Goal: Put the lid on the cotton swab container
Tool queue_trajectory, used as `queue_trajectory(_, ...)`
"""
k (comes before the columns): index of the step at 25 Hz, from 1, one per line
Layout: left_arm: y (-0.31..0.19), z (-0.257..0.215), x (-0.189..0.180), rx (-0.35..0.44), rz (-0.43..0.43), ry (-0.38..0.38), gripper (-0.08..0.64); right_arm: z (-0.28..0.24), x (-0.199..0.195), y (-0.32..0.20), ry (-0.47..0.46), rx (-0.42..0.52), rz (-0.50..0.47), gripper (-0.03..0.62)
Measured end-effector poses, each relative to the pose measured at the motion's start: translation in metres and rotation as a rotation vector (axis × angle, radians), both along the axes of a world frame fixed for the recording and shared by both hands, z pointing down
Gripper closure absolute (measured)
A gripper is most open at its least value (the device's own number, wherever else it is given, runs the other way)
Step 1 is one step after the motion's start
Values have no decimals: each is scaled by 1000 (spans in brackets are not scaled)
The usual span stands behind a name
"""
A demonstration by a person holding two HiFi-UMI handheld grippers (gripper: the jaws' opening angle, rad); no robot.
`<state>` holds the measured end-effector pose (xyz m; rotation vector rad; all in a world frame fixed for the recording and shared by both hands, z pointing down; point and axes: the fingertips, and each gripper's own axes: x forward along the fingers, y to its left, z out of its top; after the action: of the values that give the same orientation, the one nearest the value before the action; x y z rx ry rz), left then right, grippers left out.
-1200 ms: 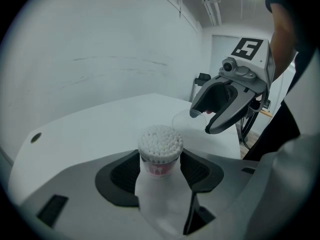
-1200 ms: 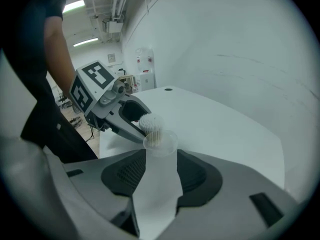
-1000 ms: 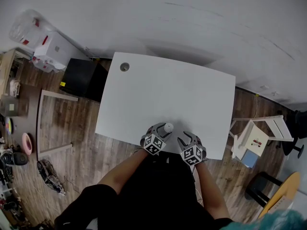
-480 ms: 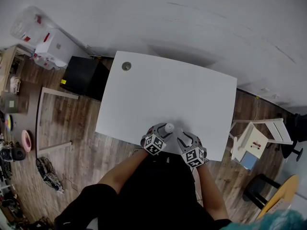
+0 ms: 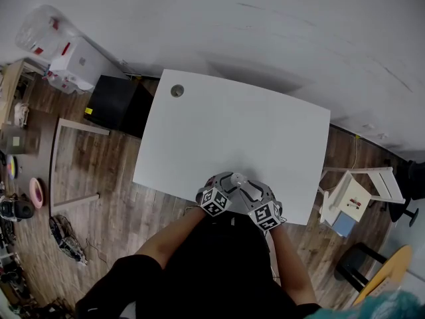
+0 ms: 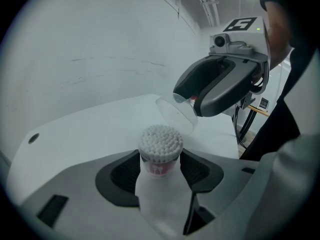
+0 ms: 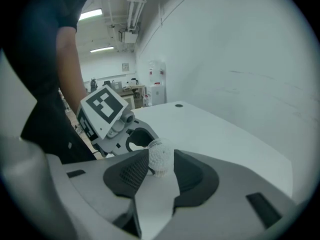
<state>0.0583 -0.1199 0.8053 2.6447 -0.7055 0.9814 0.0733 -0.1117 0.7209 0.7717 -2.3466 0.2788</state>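
The cotton swab container stands upright with its top uncovered and the white swab heads showing. My left gripper is shut on its body near the front edge of the white table. The clear lid hangs tilted just above and right of the swabs, held by my right gripper, whose jaws are closing on it. In the right gripper view the lid sits between the jaws of my right gripper, with the swab heads right behind it. In the head view my left gripper and right gripper meet at the container.
A round cable hole marks the table's far left corner. On the floor stand a black box, white boxes and a wooden frame to the left, and a small white stool to the right.
My right gripper has moved left toward the left gripper, bringing the lid close above the container. The left gripper and container have stayed in place.
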Motion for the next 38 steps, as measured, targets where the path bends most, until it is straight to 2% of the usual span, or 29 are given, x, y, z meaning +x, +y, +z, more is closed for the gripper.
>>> queue_trajectory(10,2,0,0,-7,5,6,304,9,-10,-9,-71,-77,36,425)
queue_trajectory(17,0,2,1,-6,-3,5,304,11,-20,-17,-87,-104,34,425)
queue_trajectory(30,1,1,0,-13,-7,12,304,23,-34,-17,-61,-135,9,425)
queue_trajectory(38,2,1,1,-14,2,10,304,25,-37,-19,-27,-124,9,428)
